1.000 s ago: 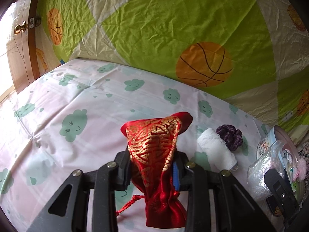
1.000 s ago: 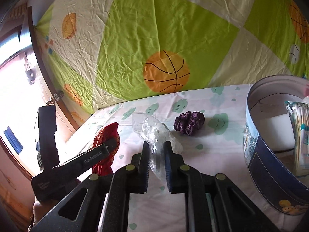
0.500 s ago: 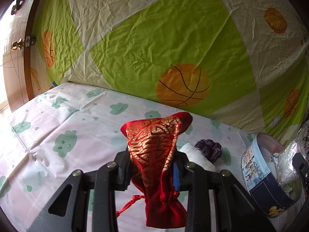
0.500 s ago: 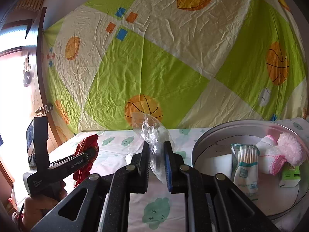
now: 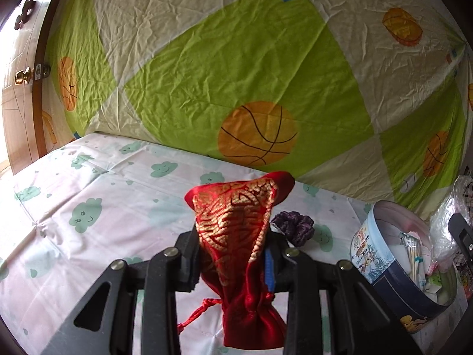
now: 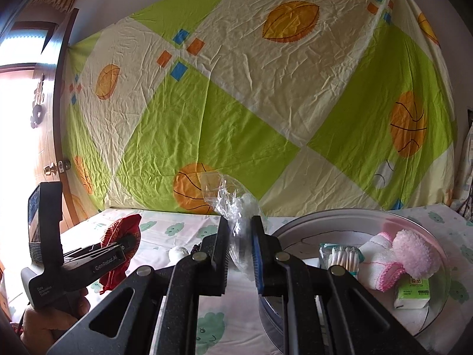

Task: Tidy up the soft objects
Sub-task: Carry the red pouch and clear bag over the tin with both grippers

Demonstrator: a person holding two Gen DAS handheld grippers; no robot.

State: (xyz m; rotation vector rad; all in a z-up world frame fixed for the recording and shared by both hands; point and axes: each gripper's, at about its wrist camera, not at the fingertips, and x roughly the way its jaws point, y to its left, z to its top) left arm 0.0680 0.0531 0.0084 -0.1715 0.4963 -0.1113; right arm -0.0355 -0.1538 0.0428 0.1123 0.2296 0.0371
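Note:
My left gripper (image 5: 233,254) is shut on a red and gold drawstring pouch (image 5: 236,236) and holds it above the bed. The pouch also shows in the right wrist view (image 6: 121,242), pinched in the left gripper (image 6: 118,250). My right gripper (image 6: 240,251) is shut on a clear plastic bag (image 6: 236,216), held up beside the round tin (image 6: 443,281). In the left wrist view the tin (image 5: 384,269) sits at the right. A purple scrunchie (image 5: 295,227) lies on the sheet behind the pouch.
The tin holds cotton swabs (image 6: 340,259), a pink and white fluffy sock (image 6: 396,254) and a small green packet (image 6: 412,291). A white roll (image 6: 177,253) lies on the cloud-print sheet (image 5: 103,195). A green basketball sheet (image 5: 236,74) hangs behind; a wooden door (image 5: 17,88) stands left.
Both grippers have risen and tilted up with their loads. The right gripper has moved closer over the tin; the white roll is now hidden behind the pouch in the left wrist view.

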